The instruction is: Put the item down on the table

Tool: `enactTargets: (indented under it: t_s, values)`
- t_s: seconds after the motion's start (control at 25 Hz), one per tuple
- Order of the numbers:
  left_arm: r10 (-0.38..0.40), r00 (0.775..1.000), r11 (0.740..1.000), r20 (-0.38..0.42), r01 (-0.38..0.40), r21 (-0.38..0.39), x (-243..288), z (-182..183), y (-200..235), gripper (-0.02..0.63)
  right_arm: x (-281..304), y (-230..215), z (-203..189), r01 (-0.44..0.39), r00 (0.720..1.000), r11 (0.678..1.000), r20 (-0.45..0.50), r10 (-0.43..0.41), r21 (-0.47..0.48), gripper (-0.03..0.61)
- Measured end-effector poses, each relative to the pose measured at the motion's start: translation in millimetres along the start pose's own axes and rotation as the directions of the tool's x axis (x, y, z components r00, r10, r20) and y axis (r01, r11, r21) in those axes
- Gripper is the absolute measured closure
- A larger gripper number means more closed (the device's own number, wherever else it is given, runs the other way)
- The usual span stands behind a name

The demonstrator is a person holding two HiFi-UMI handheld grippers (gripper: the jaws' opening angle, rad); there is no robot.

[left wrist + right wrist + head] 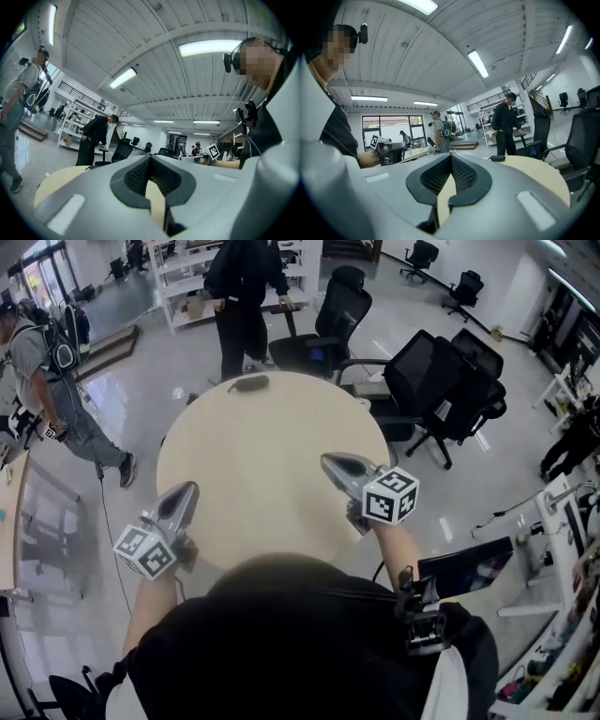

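The round bench [272, 474] fills the middle of the head view, and its top is bare apart from one thing at the far rim.

The left gripper [187, 491] is held over the near left edge of the bench and the right gripper [328, 461] over the near right part. Both are pointed away from the person, roughly level, toward the far side.

In the left gripper view the jaws are seen closed tip to tip. Nothing is held, and only the pale bench top shows through the slot behind the tips. In the right gripper view the jaws are likewise seen closed, with nothing between them.

The item [248, 383], a small flat dark object, is found lying on the bench at its far rim, just in front of an office chair [323, 329]. It is well apart from both grippers and untouched by either.

- Direction: the item lies ahead of both sets of jaws, between their two lines of pointing. In the right gripper view it sits right of the jaw tips.
- Long axis: it runs across the head view, roughly along the far rim, and so crosswise to both grippers.
- Nearer hand: the right is judged slightly nearer, though the margin is small.

The item is judged to be already set down.
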State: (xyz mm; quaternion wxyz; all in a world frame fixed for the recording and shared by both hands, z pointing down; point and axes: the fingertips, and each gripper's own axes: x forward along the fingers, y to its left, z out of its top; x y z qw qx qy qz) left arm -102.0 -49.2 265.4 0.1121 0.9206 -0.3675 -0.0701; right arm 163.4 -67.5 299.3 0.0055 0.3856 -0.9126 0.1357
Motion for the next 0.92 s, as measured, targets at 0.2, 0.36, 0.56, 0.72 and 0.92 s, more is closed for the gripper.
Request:
enactTargets:
  t_s: [0.2,0.36,0.56,0.72,0.92]
  values:
    - [-0.003,1.0,1.0,0.007,0.003,-0.001,-7.4,3.1,6.4,0.615,7.3,2.3,-3.1,0.007,1.0,1.0,-0.017,-0.007,0.001,0.566]
    - [0.003,1.0,1.0,0.029,-0.003,-0.008,-9.8,-0.1,11.8,0.615,16.2,2.3,-4.3,-0.008,0.999,1.0,-0.039,0.007,-0.015,0.566]
    - [0.017,1.0,1.0,0.025,-0.016,-0.025,-11.1,-9.3,13.7,0.615,22.7,3.8,-6.2,-0.025,0.998,0.999,-0.063,0.024,-0.02,0.566]
    - [0.019,0.999,0.999,0.033,-0.018,-0.041,-7.9,-12.6,15.3,0.615,24.6,2.0,-3.4,-0.036,0.997,0.999,-0.075,0.034,-0.028,0.566]
    - [0.021,0.999,0.999,0.025,-0.02,-0.041,-4.6,-17.7,18.5,0.615,26.2,-0.8,-4.1,-0.037,0.996,0.999,-0.084,0.034,-0.033,0.566]
